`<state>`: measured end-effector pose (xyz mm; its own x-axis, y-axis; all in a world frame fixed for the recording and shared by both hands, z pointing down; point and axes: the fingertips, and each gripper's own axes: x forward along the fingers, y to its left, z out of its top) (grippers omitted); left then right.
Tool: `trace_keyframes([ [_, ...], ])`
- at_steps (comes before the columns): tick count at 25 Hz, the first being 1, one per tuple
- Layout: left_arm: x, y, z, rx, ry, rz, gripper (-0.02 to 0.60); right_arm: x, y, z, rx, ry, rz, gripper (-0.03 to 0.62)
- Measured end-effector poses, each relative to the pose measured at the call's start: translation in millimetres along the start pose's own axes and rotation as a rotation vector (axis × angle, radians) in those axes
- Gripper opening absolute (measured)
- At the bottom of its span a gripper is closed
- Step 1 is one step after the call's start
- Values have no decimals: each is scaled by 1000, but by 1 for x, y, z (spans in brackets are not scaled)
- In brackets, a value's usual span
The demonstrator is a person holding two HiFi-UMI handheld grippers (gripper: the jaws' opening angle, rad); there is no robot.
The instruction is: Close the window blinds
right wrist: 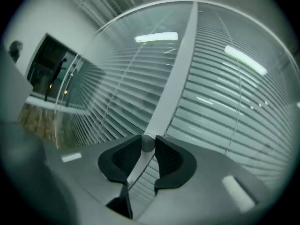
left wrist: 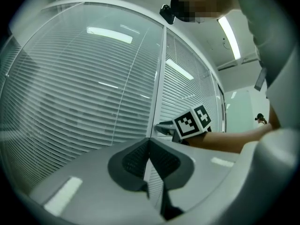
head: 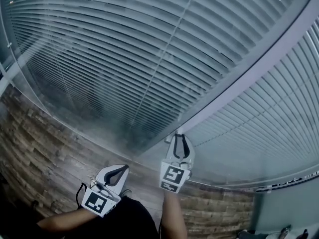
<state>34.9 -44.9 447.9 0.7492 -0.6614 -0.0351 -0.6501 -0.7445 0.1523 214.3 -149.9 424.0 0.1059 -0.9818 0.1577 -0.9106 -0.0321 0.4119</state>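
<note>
Grey slatted blinds point(head: 124, 59) hang behind glass, with a second panel point(head: 269, 118) to the right of a pale upright frame bar point(head: 239, 83). My right gripper point(head: 180, 136) reaches level to that bar. In the right gripper view its jaws point(right wrist: 147, 146) are shut on a small round grey knob point(right wrist: 147, 142) on the bar point(right wrist: 176, 78). My left gripper point(head: 121, 169) hangs lower left, away from the glass, and its pads point(left wrist: 161, 161) meet at the tips with nothing between them. From the left gripper view the right gripper point(left wrist: 161, 128) shows at the bar.
A brick-patterned wall point(head: 45, 153) runs under the window's lower frame point(head: 279, 183). The person's forearm point(head: 172, 218) and dark clothing fill the bottom middle. Small objects point(head: 284, 231) lie on the floor at lower right. Ceiling lights reflect in the glass point(right wrist: 157, 36).
</note>
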Motion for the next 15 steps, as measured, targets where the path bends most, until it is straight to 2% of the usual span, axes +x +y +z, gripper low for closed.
trace_keyframes([
  [5,-1,1,-12,3,4,1,0,0,10,-9,-253,25,-40,101],
  [7,0,2,-13,2,7,1,0,1,12,-9,-266,28,-38,101],
  [8,0,1,-13,1,8,0,0,1,11,-9,-197,23,-23,103],
  [9,1,1,-11,0,9,0,0,1,9,-9,-73,16,3,106],
  [12,5,0,-4,-2,10,2,0,-1,-1,-8,376,-9,74,166],
  [15,5,2,-11,-8,14,7,0,1,-3,-13,678,-44,82,167],
])
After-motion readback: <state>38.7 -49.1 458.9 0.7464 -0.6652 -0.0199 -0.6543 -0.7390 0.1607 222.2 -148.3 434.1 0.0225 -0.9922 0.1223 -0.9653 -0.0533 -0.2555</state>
